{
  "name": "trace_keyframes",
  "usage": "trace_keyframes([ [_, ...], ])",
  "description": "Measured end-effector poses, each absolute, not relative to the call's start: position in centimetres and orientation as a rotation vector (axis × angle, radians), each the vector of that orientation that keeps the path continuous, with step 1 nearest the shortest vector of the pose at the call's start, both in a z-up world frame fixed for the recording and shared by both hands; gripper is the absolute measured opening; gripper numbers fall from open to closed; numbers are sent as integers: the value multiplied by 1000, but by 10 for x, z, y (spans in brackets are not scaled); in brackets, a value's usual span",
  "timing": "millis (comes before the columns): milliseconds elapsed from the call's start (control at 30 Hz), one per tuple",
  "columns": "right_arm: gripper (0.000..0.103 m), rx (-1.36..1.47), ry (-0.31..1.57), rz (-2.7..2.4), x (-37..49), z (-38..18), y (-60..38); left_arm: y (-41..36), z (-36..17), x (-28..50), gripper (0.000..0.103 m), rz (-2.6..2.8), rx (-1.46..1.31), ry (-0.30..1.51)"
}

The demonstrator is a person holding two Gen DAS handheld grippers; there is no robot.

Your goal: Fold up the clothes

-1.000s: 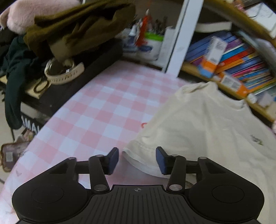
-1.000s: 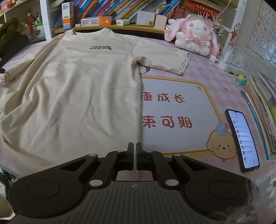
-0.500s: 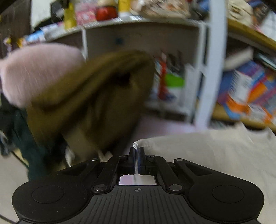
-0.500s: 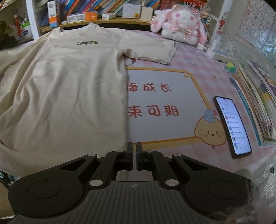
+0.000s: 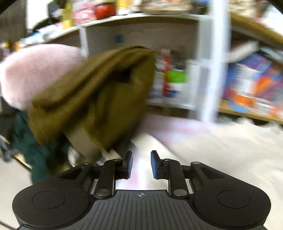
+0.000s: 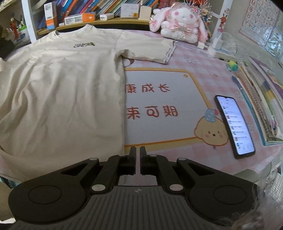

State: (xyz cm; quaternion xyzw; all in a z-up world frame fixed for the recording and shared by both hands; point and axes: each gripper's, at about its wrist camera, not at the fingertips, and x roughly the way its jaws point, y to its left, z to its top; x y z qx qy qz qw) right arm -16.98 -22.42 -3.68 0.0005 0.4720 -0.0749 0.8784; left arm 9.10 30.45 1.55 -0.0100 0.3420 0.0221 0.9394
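Observation:
A cream T-shirt lies spread face up on the pink checked table, its right sleeve stretched toward the plush toy. My right gripper is shut with nothing in it, hovering just right of the shirt's lower side edge, over the printed mat. The left wrist view is motion-blurred. There my left gripper is above the table's left end, its jaws opening with nothing between the blue pads. The shirt lies ahead and to the right of it.
A lit phone and a stack of books lie at the right. A plush rabbit and a bookshelf stand at the back. Left of the table an olive garment and a pink fluffy one are piled.
My left gripper closed on the shirt's sleeve edge, rose with it, then parted its jaws, and the cloth is out of them. The right gripper stayed shut, hardly moving.

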Motion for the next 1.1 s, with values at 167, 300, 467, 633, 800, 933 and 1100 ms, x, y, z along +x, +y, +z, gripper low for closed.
trace_keyframes([
  [167,16,32,977,-112,-166,-40,-217,264,-17,-9,70,-298,-22,801],
  [300,30,56,963,-78,-167,-41,-212,244,-41,-73,71,-389,-13,855],
  [467,34,83,976,-38,-174,-47,-208,245,-54,-94,71,-384,-72,851],
  [633,33,81,987,-25,-183,-55,-201,232,-57,-78,68,-413,-28,820],
  [800,30,59,978,-23,-184,-57,-199,211,-52,-70,44,-466,-56,799],
  [933,1,38,968,-25,-183,-57,-200,209,-41,-55,1,-444,-226,795],
  [1100,1,18,956,-28,-180,-58,-202,194,-35,-16,1,-431,-389,784],
])
